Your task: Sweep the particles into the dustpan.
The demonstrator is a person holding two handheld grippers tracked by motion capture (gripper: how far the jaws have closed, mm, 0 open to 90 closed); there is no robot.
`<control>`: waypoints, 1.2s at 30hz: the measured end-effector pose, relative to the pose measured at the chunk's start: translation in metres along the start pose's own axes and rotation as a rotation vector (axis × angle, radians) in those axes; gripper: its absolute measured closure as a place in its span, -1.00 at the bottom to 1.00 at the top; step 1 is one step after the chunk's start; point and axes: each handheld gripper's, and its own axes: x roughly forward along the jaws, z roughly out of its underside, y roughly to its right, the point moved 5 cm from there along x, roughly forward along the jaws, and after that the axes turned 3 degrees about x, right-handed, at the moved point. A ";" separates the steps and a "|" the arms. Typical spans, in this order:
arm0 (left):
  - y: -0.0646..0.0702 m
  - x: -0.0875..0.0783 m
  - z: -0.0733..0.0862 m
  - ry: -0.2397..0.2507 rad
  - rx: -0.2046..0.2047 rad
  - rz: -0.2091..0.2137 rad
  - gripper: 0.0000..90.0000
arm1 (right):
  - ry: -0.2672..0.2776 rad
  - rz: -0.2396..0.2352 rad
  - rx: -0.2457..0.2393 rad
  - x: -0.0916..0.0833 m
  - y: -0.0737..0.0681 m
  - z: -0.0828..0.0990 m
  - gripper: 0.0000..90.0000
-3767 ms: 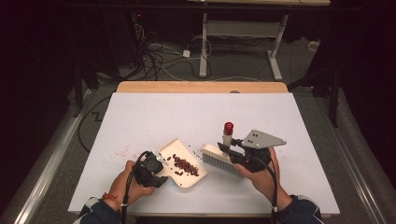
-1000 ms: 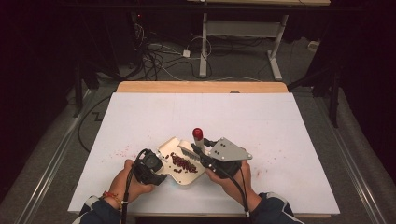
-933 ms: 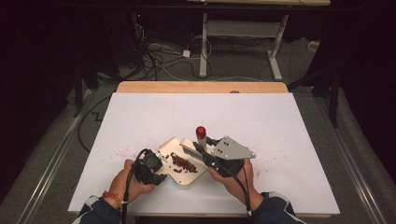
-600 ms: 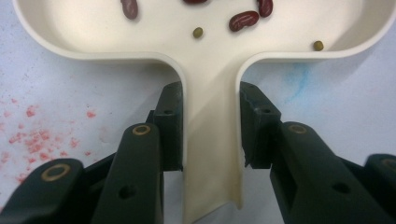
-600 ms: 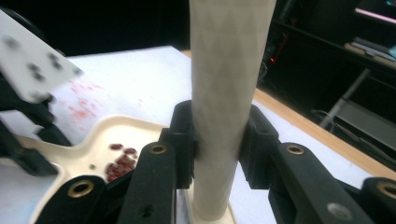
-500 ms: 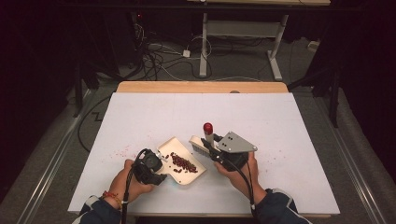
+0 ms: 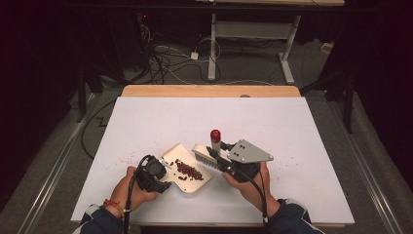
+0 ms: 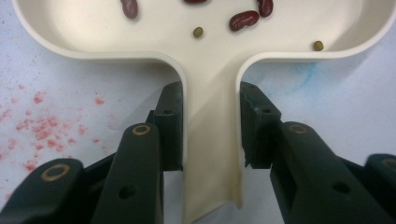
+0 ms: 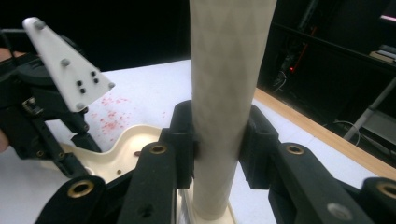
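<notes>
A white table (image 7: 292, 126) stands before a dark, cabled floor. At its near edge, the left gripper (image 8: 210, 126) is clamped on the handle of a cream dustpan (image 7: 195, 181) holding red beans (image 7: 187, 170). At the dustpan's 2 o'clock, the right gripper (image 9: 217, 140) is clamped on a brush (image 7: 207, 156), handle tilted up. Red specks (image 7: 127, 157) lie at 9 o'clock.

Both forearms come in from the near edge of the counter. The left hand (image 7: 130, 187) holds the left tool (image 8: 210, 133) low and near-left, its jaws clamped on a flat cream handle. The right hand (image 7: 253, 187) holds the right tool (image 9: 217, 140) further right, its jaws gripping an upright cream shaft.
</notes>
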 end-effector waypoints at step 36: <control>-0.006 -0.001 0.004 0.006 -0.021 0.000 0.41 | -0.074 -0.029 0.002 0.005 0.004 0.010 0.55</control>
